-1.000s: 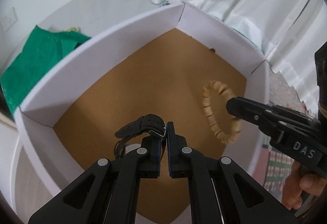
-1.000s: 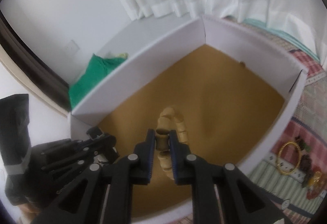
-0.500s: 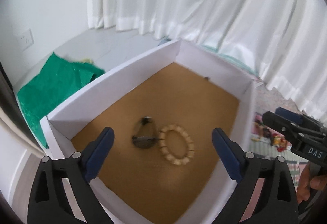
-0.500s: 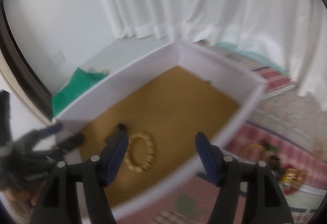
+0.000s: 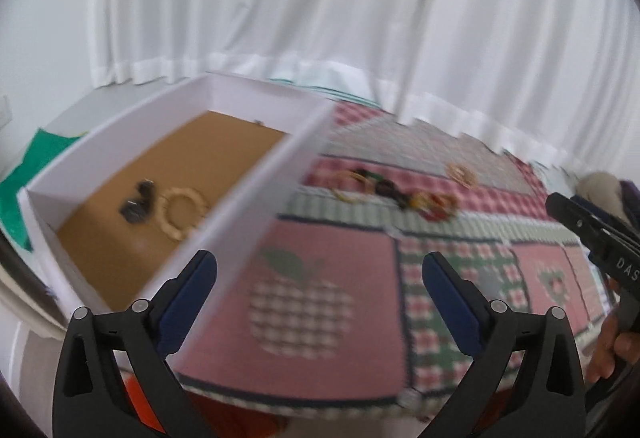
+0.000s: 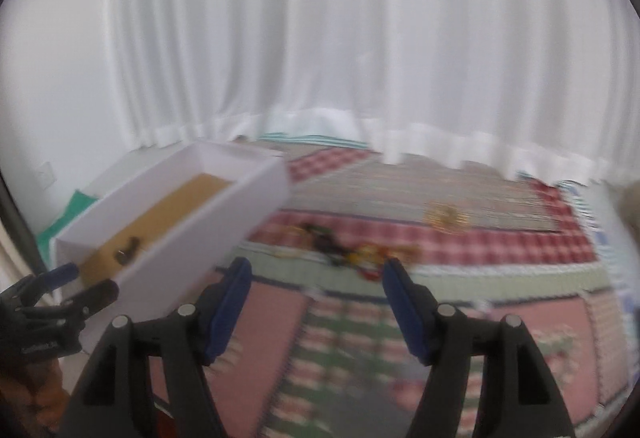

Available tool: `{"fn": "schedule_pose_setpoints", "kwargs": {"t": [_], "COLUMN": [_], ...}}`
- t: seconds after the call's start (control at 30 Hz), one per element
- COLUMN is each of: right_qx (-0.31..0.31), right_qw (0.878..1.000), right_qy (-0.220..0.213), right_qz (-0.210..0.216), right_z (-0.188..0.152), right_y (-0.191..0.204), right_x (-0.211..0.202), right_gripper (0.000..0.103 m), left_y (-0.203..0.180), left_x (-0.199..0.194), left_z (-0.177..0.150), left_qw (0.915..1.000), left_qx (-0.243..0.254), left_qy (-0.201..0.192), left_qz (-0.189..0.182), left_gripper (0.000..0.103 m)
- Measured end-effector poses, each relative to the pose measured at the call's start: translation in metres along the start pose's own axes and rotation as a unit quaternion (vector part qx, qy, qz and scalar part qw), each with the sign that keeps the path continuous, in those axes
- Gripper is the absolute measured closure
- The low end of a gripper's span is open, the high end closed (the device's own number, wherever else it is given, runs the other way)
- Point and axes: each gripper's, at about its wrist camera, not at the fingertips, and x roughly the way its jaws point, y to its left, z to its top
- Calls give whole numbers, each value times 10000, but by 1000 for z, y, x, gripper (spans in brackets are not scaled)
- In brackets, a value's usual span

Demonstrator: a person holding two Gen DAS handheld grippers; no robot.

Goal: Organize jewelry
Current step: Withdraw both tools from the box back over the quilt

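Observation:
A white box (image 5: 248, 194) with a brown floor stands at the left of the patchwork cloth; it also shows in the right wrist view (image 6: 224, 206). Inside lie a black watch (image 5: 138, 200) and a wooden bead bracelet (image 5: 182, 208). The watch also shows in the right wrist view (image 6: 127, 251). A tangle of loose jewelry (image 5: 400, 192) lies on the cloth, also in the right wrist view (image 6: 352, 252), with a gold piece (image 5: 462, 173) farther back. My left gripper (image 5: 320, 276) is open and empty above the cloth. My right gripper (image 6: 316, 284) is open and empty, short of the tangle.
The patchwork cloth (image 5: 360, 298) covers the table. White curtains (image 6: 320, 58) hang behind. A green cloth (image 5: 24, 174) lies left of the box. The other gripper shows at the right edge of the left wrist view (image 5: 592, 234) and at the lower left of the right wrist view (image 6: 60, 298).
Both grippers let go of the watch and the bead bracelet in the box, opened wide, and pulled back and to the right, away from the box toward the loose jewelry.

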Motion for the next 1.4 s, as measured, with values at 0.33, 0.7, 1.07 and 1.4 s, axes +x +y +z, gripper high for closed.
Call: {"fn": "schedule_pose_setpoints", "kwargs": {"t": [0.33,0.7,1.07,1.4], "right_qx": [221,438,543,583], "right_qw": [9990,9970,9957,9965], "right_qy": [-19,-44,-86,-99], "right_qz": [-398,-635,-751,-588], "right_z": [-39,-43,-39,-34], "right_y": [-54,-58,-70,-73], "right_x": [-38,-18,-21,-16], "right_gripper": [34,34,34,34], "left_y": [-58,-60,-69,-55], "left_x": [-8,18,28,44], "left_z": [-7,-1,8,16], "left_qw": [9984,9967,9967,9974], "left_qx": [552,777,804,721], "left_qy": [-74,-181,-109,20], "left_qz": [-47,170,-6,69], "left_gripper": [1,1,1,1]}}
